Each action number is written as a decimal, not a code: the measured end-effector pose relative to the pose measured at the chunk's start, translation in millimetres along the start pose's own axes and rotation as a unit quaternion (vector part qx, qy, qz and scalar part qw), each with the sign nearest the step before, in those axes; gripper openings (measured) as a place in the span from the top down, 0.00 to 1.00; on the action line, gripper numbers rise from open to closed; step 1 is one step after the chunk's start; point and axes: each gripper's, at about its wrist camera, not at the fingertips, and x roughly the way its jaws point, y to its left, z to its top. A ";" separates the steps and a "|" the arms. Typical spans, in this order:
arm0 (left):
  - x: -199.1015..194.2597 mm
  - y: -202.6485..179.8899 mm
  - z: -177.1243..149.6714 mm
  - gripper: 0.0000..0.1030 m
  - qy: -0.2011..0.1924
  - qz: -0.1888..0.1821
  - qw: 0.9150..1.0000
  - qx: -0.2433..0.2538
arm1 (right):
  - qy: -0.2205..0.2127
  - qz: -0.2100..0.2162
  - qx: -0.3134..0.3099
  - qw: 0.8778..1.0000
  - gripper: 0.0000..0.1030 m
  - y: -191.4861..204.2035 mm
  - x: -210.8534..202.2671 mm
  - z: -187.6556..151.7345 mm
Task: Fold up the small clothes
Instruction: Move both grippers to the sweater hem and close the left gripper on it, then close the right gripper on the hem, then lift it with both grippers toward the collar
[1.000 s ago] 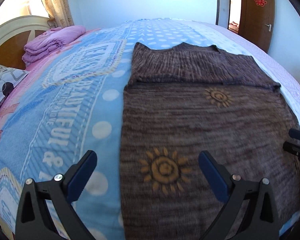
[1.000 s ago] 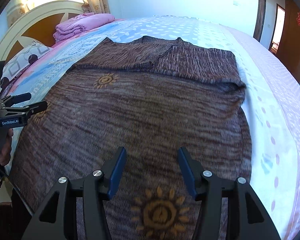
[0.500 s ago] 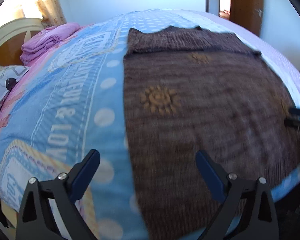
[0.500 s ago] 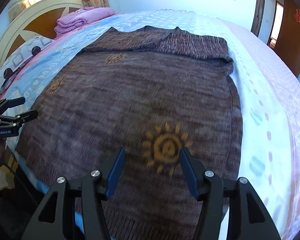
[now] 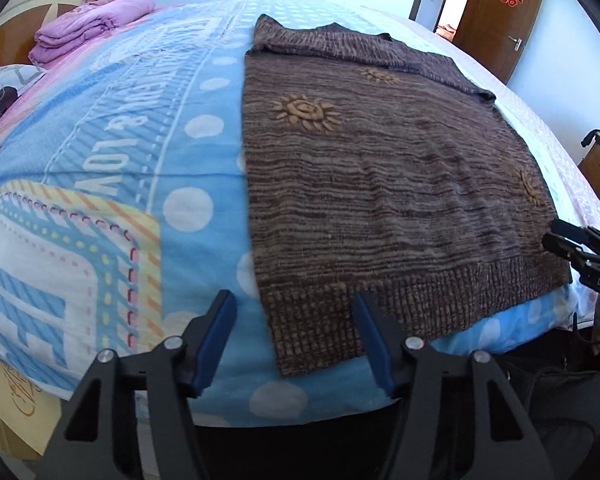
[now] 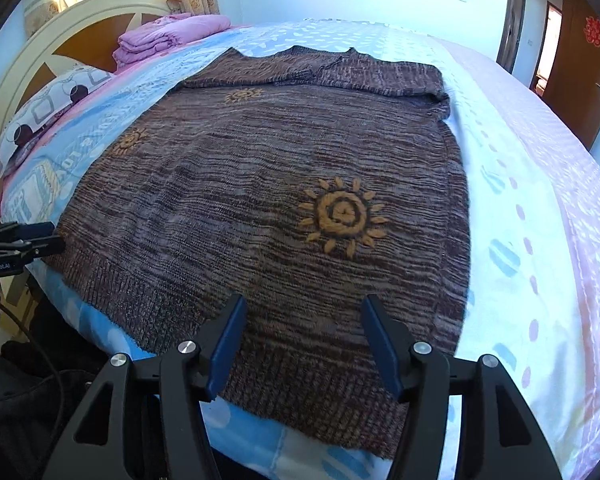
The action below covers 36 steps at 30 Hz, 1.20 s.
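Note:
A brown knitted sweater (image 5: 380,168) with orange sun motifs lies flat on the bed, sleeves folded in at the far end, ribbed hem toward me; it also shows in the right wrist view (image 6: 268,200). My left gripper (image 5: 292,336) is open and empty, hovering over the hem's near left corner at the bed's edge. My right gripper (image 6: 302,340) is open and empty, hovering over the hem's right part. Each gripper shows at the side of the other's view, the right one (image 5: 580,248) and the left one (image 6: 16,244).
The bed carries a blue patterned blanket (image 5: 100,160) and a pink-and-white sheet (image 6: 540,200). Folded purple bedding (image 6: 168,36) and a pillow (image 6: 48,116) lie by the headboard (image 6: 60,40). A brown door (image 5: 500,16) stands at the far right. A cardboard box (image 5: 8,408) sits below the bed.
Both grippers have pulled back toward the sweater's hem at the bed's near edge. The left gripper's fingers have narrowed somewhat. The sweater has not moved.

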 end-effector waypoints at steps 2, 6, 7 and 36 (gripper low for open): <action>-1.1 -0.3 -2.2 0.59 0.000 0.001 1.000 0.000 | -0.004 0.001 0.010 1.000 0.41 -5.6 -4.4 -1.3; -4.0 -3.1 -3.6 0.91 0.002 -0.020 1.000 0.003 | -0.012 -0.004 0.027 1.000 0.41 -18.0 -12.3 -4.4; -4.4 -4.0 -3.5 0.91 0.001 -0.014 1.000 0.005 | -0.013 -0.005 0.031 0.999 0.41 -21.5 -14.5 -5.4; -47.0 16.7 17.6 0.92 -0.075 -0.044 0.996 -0.013 | -0.052 0.075 0.122 0.988 0.94 -70.9 -60.3 -50.1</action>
